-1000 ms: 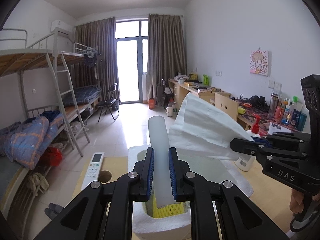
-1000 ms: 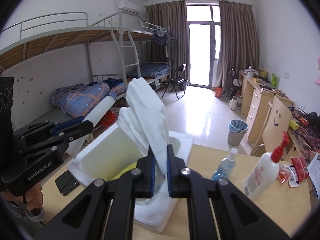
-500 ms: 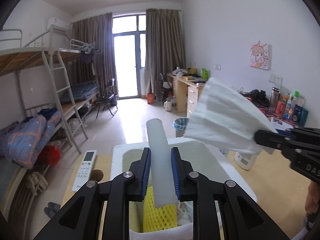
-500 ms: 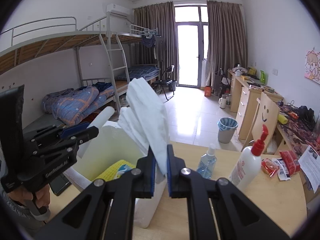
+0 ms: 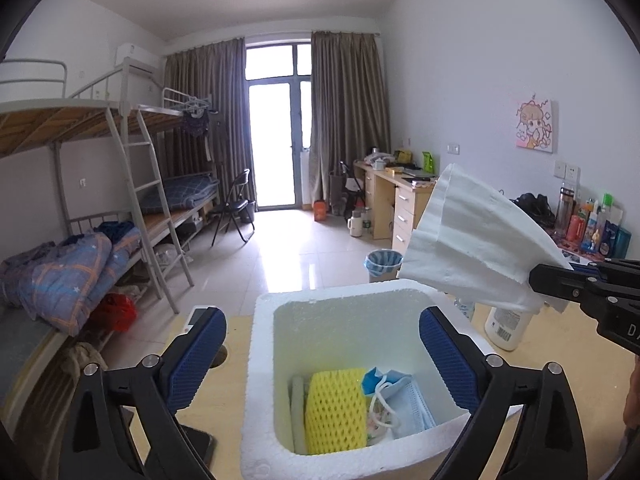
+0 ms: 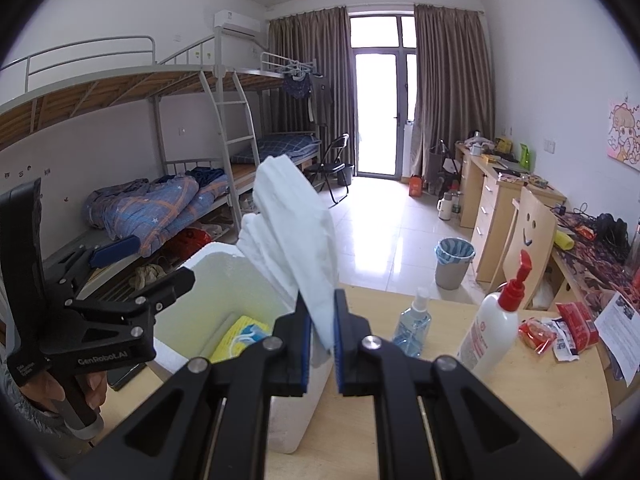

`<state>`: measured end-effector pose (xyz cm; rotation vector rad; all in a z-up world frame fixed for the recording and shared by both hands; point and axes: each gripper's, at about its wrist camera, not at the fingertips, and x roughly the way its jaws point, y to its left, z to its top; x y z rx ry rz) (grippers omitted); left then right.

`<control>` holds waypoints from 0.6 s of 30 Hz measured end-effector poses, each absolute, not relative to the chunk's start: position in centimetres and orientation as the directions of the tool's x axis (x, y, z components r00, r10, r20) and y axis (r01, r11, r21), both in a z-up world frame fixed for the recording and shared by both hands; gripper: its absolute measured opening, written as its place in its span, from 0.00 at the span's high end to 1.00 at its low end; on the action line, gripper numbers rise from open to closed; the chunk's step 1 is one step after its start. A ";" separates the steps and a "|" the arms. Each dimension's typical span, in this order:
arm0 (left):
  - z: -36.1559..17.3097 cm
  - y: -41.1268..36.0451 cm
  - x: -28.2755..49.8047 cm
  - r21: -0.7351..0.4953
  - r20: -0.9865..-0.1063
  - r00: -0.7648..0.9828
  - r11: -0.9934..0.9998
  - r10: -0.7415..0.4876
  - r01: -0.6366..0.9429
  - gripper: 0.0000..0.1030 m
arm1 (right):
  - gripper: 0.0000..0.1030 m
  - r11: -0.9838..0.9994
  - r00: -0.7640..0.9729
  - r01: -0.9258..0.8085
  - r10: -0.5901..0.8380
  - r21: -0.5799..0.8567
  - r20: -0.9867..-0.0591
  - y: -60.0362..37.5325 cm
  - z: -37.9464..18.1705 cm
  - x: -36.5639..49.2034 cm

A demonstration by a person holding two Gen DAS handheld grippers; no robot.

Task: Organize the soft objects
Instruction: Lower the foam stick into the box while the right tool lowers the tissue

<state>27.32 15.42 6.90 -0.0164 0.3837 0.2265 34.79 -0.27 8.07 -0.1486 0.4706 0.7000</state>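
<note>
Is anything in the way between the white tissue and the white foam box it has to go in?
Nothing visible blocks it. The right gripper holds the white tissue beside the open foam box. The left gripper hangs over the box with its jaws opening and nothing between them.

The foam box [image 5: 260, 364] mouth is wide open from above, mesh sleeve [image 5: 334, 412] and masks [image 5: 404, 404] fill the bottom; pump bottle [image 6: 490, 332] and spray bottle [image 6: 414, 322] crowd the table's [image 6: 540, 408] right.

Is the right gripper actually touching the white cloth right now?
Touching. The right wrist view shows the right gripper shut on the white cloth, both blue pads pressing its lower end, the rest fanning up above the foam box.
</note>
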 end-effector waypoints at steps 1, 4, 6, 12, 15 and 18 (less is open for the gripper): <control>6.9 15.5 27.1 0.022 -0.370 0.903 0.974 0.219 -0.227 0.04 | 0.88 0.758 0.664 -0.652 0.587 0.026 -0.464 -0.2 8.1 34.8; 6.7 15.7 26.5 0.027 -0.367 0.901 0.971 0.232 -0.239 0.03 | 0.88 0.750 0.656 -0.661 0.595 0.027 -0.465 0.1 7.9 34.8; 6.7 15.8 26.1 0.030 -0.365 0.900 0.969 0.239 -0.245 0.03 | 0.88 0.747 0.651 -0.664 0.597 0.030 -0.468 0.4 7.8 34.7; 7.1 16.2 24.9 0.030 -0.348 0.900 0.962 0.264 -0.270 0.01 | 0.88 0.729 0.633 -0.684 0.616 0.035 -0.470 1.6 7.8 34.4; 7.2 16.6 24.2 0.030 -0.341 0.897 0.958 0.279 -0.286 0.01 | 0.88 0.717 0.621 -0.696 0.626 0.036 -0.471 2.4 7.7 34.4; 7.2 17.0 23.5 0.040 -0.337 0.892 0.952 0.300 -0.305 0.01 | 0.88 0.704 0.604 -0.709 0.635 0.039 -0.481 3.3 7.5 34.6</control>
